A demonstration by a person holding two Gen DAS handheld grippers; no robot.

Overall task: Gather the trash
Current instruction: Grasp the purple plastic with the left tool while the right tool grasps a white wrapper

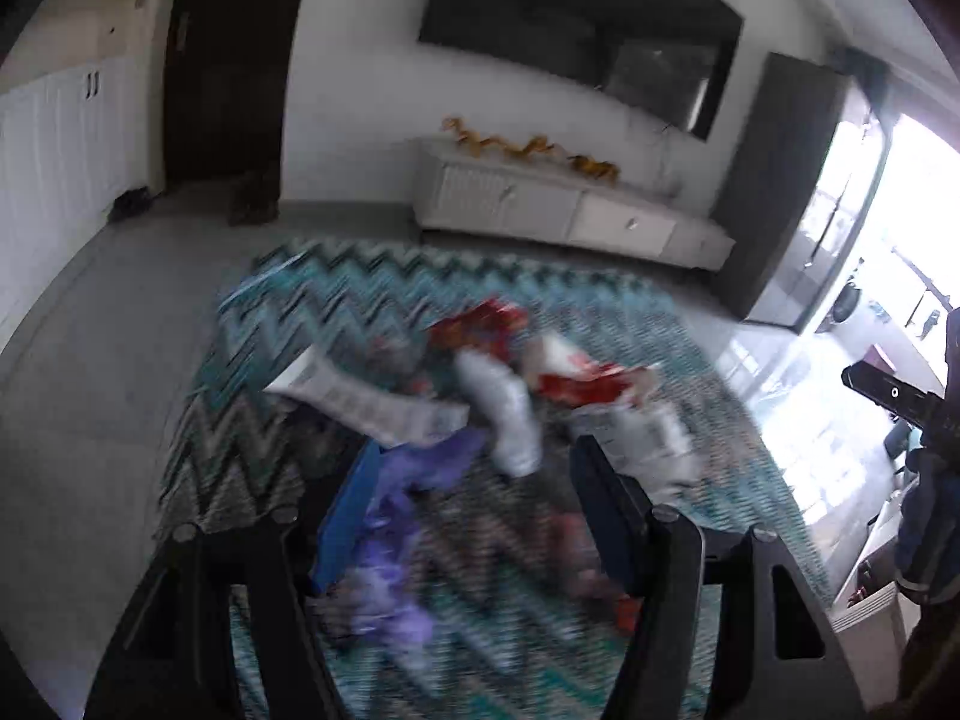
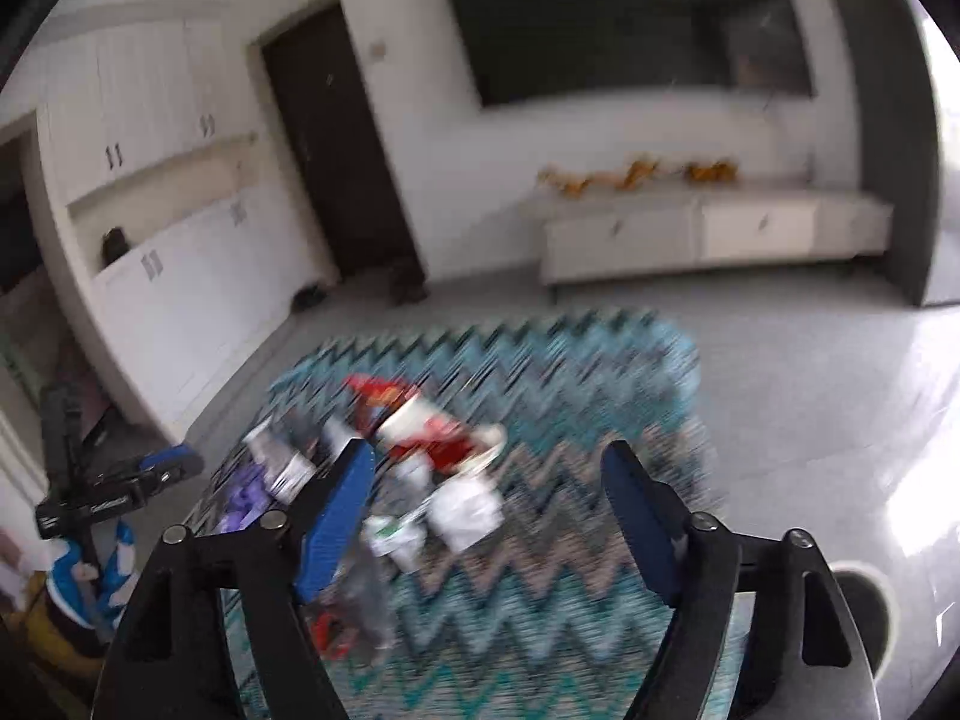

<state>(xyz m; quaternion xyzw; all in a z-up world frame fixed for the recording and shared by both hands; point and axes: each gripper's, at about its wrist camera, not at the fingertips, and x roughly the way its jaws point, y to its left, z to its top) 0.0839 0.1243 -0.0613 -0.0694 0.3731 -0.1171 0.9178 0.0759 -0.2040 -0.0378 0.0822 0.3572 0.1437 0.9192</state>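
Loose wrappers and crumpled paper (image 1: 480, 384) crowd the middle of the zigzag rug (image 1: 336, 294), lying close together with little bare rug between them. The far end of the rug and its right-hand part (image 2: 600, 384) are bare. Grey floor (image 2: 780, 372) lies open around the rug. A low cabinet (image 2: 708, 228) blocks the far wall, and white cupboards (image 2: 156, 276) line the left side.

The left gripper (image 1: 474, 516) fills the lower middle of its frame, angled downward, blue-padded jaws parted with nothing pinched between them. The right gripper (image 2: 492, 516) tilts down likewise, jaws spread wide and empty.
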